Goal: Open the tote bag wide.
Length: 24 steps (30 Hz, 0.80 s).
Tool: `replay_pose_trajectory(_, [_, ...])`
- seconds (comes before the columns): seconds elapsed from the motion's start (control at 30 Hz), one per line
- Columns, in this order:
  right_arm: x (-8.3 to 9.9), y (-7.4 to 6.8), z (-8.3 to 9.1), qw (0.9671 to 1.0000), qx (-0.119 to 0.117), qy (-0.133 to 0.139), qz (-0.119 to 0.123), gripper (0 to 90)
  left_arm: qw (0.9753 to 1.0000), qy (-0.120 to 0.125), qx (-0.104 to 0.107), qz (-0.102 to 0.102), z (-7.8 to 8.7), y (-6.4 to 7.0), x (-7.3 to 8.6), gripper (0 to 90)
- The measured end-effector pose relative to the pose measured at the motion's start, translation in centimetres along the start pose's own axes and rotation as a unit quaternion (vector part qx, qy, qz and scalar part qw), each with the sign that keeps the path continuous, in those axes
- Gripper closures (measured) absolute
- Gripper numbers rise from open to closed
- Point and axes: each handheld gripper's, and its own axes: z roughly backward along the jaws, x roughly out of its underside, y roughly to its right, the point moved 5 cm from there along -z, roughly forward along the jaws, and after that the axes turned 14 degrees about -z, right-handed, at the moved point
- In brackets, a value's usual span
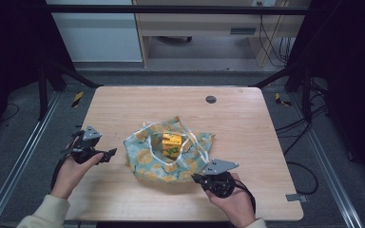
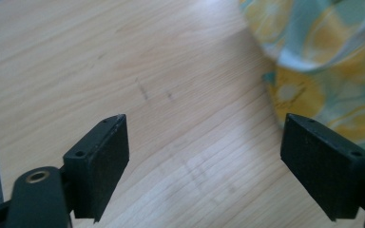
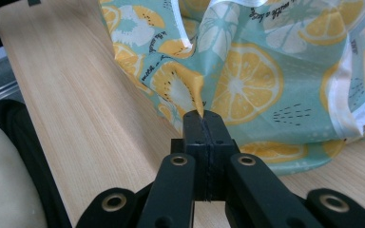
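- Soft teal cloth bag printed with lemon slices (image 1: 168,151) lies between both tongs; limp, light, sure to sag.
- Right gripper (image 3: 203,116) is pinched on its near fold.
- Left gripper (image 2: 204,152) gapes, empty, just beside the bag's edge; best grab that hem.

Light wooden table (image 1: 123,102) standing on grey floor (image 1: 24,152); dark round grommet (image 1: 211,99) sitting near far edge; pale cabinet (image 1: 195,23), possibly desk, standing behind, cables (image 1: 278,45) hanging alongside.
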Motion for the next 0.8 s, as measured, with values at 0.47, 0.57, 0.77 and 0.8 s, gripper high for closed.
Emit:
replay_pose_trajectory(0.47, [0.6, 0.5, -1.5, 0.9999, 0.011, -0.01, -0.006, 89.8, 0.9955, 0.024, 0.043, -0.08, 2.5, 2.3, -7.9, 20.9])
replay_pose_trajectory(0.57, [0.8, 0.6, -1.6, 0.9998, 0.012, -0.013, -0.007, 89.6, 0.9942, 0.023, 0.055, -0.09, 2.1, 3.0, -9.4, 22.2])
replay_pose_trajectory(0.77, [0.9, 0.9, -1.7, 0.9998, 0.011, -0.013, -0.01, 89.2, 0.9904, 0.004, 0.063, -0.123, -0.3, 4.3, -11.9, 27.2])
replay_pose_trajectory(0.8, [0.9, 1.0, -1.7, 0.9998, 0.012, -0.013, -0.012, 89.1, 0.9898, 0.001, 0.067, -0.126, -0.7, 4.4, -12.1, 28.6])
